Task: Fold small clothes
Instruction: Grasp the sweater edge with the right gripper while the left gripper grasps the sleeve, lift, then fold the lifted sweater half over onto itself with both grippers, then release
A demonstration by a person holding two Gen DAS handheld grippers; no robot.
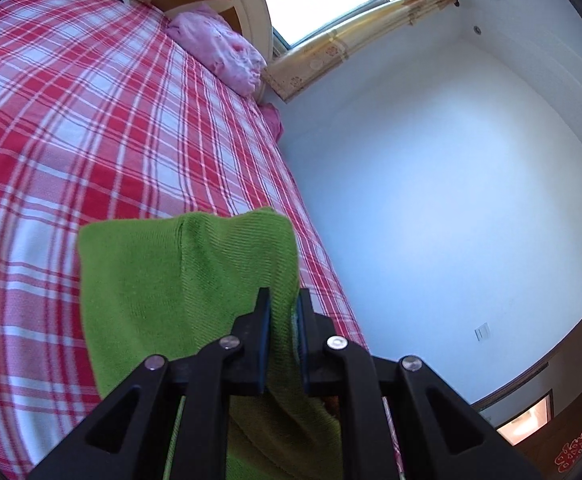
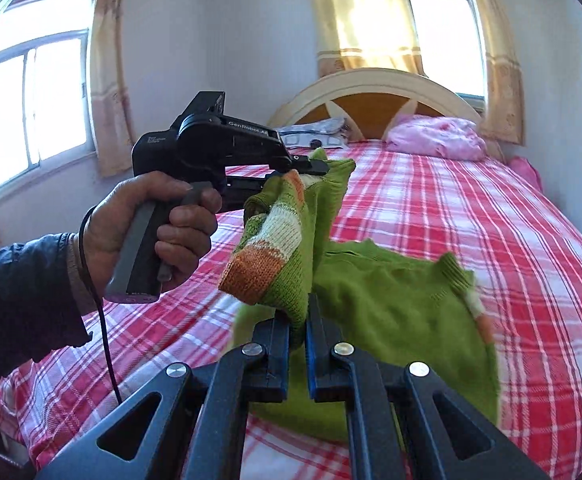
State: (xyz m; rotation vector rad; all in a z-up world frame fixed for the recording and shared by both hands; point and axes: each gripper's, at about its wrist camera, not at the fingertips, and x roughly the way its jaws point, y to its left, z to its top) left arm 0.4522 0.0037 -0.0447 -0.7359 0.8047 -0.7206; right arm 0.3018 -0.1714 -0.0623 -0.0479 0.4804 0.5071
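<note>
Plaid bed [image 2: 471, 216] w/ headboard [image 2: 371, 92], sunlit windows [image 2: 31, 108]

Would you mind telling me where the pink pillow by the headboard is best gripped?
Grip the pink pillow at its near edge, coming from the foot of the bed. It lies flat against the headboard, so only that soft, bunched front edge stands free for the fingers to pinch.

Both wrist views sit close over the bed [image 1: 91, 120], facing its headboard [image 2: 375, 84]; both share the green sweater [image 2: 391, 300].
</note>
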